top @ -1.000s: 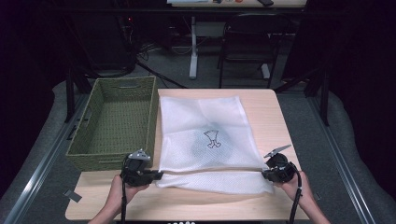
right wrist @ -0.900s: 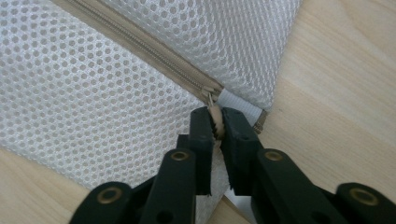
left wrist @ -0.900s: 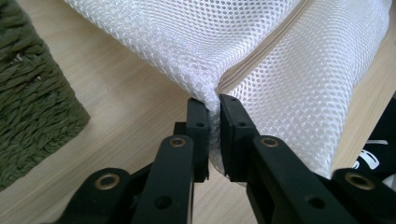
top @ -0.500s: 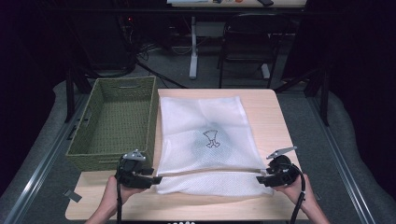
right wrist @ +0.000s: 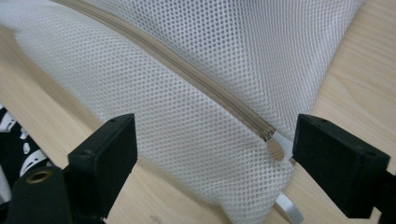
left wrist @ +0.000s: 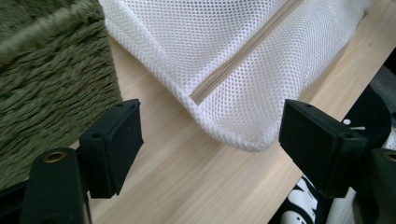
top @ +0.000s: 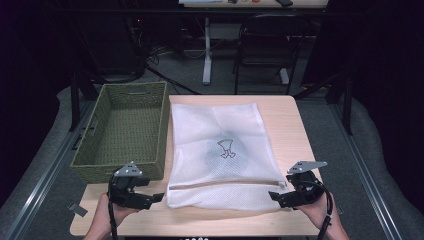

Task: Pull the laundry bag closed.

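Note:
A white mesh laundry bag (top: 220, 150) lies flat on the wooden table (top: 285, 125), its beige zipper (top: 225, 184) running along the near edge. A dark shape shows through the mesh. My left gripper (top: 153, 198) hovers just off the bag's near left corner (left wrist: 243, 135), and its jaws have just been opening with nothing between them. My right gripper (top: 275, 195) hovers at the near right corner and its jaws have also just been opening. Between them, untouched, lie the mesh and the zipper pull (right wrist: 275, 150).
A green woven basket (top: 125, 130) stands on the table's left side, close beside the bag and my left gripper. The table's near edge runs just under both hands. Chairs and desk legs stand on the floor beyond the far edge.
Both grippers have opened and let go of the bag's near corners. They have risen and drawn back toward the person. The bag's near edge has settled on the table.

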Demonstrator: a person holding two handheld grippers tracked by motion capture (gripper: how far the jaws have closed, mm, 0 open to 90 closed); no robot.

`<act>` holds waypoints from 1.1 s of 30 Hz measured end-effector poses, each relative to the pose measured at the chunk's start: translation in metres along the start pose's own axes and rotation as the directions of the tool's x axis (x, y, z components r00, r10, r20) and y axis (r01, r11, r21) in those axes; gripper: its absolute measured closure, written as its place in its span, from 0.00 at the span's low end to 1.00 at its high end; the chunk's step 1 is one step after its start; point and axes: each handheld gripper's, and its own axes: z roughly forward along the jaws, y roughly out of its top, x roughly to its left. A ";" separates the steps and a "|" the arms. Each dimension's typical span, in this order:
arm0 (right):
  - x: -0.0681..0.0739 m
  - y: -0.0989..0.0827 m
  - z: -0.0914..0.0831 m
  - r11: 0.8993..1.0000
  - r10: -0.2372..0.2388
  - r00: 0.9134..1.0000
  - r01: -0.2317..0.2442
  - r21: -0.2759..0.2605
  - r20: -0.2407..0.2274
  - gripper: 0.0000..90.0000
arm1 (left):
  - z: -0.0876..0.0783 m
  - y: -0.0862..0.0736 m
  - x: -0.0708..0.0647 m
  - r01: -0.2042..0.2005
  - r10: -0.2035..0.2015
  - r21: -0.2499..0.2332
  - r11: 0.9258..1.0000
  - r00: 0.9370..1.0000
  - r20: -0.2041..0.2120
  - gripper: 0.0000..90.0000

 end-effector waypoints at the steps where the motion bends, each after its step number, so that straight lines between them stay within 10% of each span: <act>1: 0.002 0.000 -0.003 1.000 -0.007 1.000 0.007 -0.008 0.001 0.13 | -0.004 -0.001 -0.001 -0.015 0.015 -0.001 1.000 1.000 -0.008 0.23; 17: 0.021 -0.044 -0.050 0.988 0.079 0.995 -0.071 -0.135 0.061 0.05 | -0.056 -0.041 -0.011 0.001 -0.010 -0.074 0.997 0.993 -0.121 0.17; 33: 0.017 -0.065 -0.052 0.982 0.146 0.986 -0.135 -0.135 0.074 0.00 | -0.049 -0.064 0.004 0.119 -0.128 -0.095 0.988 0.987 -0.098 0.14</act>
